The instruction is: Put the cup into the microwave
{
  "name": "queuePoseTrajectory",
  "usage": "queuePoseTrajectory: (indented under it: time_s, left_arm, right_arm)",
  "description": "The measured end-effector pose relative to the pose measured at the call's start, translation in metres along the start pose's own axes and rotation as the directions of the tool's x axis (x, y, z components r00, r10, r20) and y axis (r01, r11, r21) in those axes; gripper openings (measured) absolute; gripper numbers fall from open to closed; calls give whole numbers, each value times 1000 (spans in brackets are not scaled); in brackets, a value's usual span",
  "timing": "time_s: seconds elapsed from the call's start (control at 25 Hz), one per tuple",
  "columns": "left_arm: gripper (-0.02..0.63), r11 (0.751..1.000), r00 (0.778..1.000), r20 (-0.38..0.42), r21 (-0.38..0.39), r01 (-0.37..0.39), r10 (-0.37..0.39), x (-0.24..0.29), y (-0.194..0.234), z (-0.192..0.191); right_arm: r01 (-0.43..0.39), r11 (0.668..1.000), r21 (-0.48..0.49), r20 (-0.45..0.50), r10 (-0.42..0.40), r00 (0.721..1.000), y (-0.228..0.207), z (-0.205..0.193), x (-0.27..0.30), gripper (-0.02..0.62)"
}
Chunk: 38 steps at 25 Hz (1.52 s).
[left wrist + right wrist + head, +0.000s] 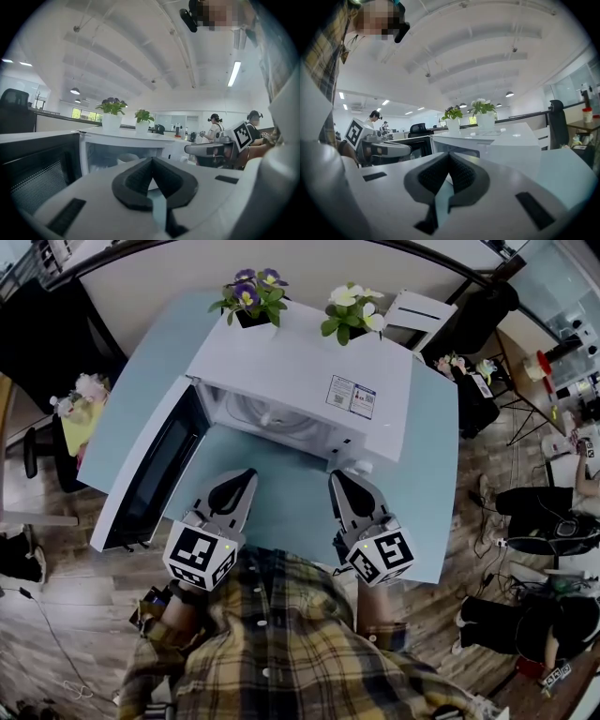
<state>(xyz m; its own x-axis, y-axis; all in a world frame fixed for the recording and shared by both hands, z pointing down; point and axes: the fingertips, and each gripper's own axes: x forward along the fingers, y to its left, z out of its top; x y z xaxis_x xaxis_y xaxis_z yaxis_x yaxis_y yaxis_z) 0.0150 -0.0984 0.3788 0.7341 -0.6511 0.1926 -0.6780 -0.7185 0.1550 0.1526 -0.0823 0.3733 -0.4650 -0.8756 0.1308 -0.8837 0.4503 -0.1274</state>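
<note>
The boxy white microwave [300, 371] stands on the pale blue table [427, 474] with its dark-windowed door [150, 474] swung wide. The small white cup [125, 158] sits inside its cavity. Just in front of the microwave's opening, the left gripper [247, 474] and right gripper [336, 475] each have their jaws pressed together on nothing.
</note>
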Motion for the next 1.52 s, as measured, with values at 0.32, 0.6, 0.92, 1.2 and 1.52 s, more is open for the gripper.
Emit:
queuePoseTrajectory:
  time_s: [0.32,0.6,0.92,1.2,1.52]
  left_arm:
    - [-9,1000,1000,3,4,-4,4,-5,-6,-2]
    - [-9,1000,1000,4,4,-8,8,-10,-9,-4]
    - [-9,1000,1000,3,0,-24,24,-16,-8,-7]
    - [-9,999,999,2,-7,-38,38,-22,-5,-10]
    - [-9,998,998,7,-11,-55,55,-30,-1,-11]
  right_arm:
    - [-3,1000,2,-1,3,1000,4,-2,-5,3]
    - [0,1000,6,0,0,1000,6,-4,-11,2]
    - [-7,1000,11,-2,7,1000,9,-9,-14,2]
    - [-14,1000,16,-8,14,1000,12,-11,-12,2]
    - [-25,1000,18,-12,25,1000,17,-12,-9,2]
